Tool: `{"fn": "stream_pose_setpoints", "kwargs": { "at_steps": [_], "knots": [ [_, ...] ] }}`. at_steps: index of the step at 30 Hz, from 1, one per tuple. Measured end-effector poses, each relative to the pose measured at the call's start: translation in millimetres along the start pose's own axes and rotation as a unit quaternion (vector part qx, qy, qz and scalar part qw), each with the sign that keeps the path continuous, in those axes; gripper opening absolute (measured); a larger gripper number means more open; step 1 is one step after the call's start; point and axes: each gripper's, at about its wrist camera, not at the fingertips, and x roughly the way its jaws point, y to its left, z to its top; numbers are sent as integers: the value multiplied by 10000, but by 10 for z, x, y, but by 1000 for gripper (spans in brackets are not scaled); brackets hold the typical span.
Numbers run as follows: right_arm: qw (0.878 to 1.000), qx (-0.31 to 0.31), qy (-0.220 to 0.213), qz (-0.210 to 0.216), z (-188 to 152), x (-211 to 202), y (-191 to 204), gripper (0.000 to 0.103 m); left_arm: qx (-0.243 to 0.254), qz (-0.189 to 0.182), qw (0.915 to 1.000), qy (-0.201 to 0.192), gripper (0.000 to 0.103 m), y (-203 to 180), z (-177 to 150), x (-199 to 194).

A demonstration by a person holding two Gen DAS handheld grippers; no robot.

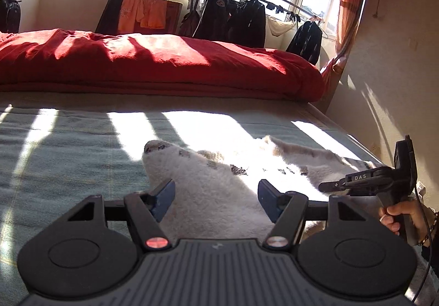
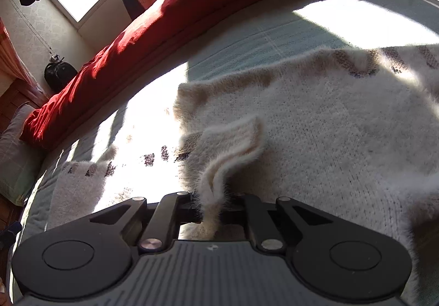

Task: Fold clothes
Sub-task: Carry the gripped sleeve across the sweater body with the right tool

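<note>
My right gripper (image 2: 211,207) has its jaws clamped on a fold of the fluffy white sweater (image 2: 315,124) lying on the bed (image 1: 68,146). My left gripper (image 1: 216,193) hangs above it, jaws apart.

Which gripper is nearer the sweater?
Right. The right gripper is shut on a fold of the sweater; the left gripper hangs open above it, nothing between its jaws.

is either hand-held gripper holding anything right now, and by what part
The right hand-held gripper is shut on a pinched-up fold of the fuzzy white sweater. The left hand-held gripper is open, holding nothing.
</note>
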Motion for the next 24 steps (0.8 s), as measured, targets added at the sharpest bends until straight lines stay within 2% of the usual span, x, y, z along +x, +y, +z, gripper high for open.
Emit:
{"fn": "stream_pose_setpoints", "kwargs": {
  "at_steps": [1,2,5,7,11,15,18,22,24],
  "knots": [
    [10000,9,-2,23,1,6,0,9,-58,-75,9999,138,53,-3,29,157],
    [10000,0,1,42,4,8,-1,9,-25,-78,9996,271,50,-9,26,295],
    [9999,-60,16,83,15,9,-2,9,138,268,9969,732,49,69,-127,675],
    [9998,-171,28,108,17,11,7,10,65,448,9958,795,40,197,-282,750],
    [9994,-334,31,130,15,21,7,11,16,493,9959,761,39,236,-278,679],
    [9990,-414,-5,153,1,22,-3,11,359,665,9963,417,39,136,-50,611],
    [9991,-374,-29,182,-8,26,-26,11,277,864,9949,440,40,242,79,813],
    [9989,-404,-34,220,-20,28,-36,11,-30,1175,9908,669,40,479,24,1121],
    [9987,-460,-43,197,-29,33,-27,11,2,1191,9908,645,41,467,18,1110]
  ]
}}
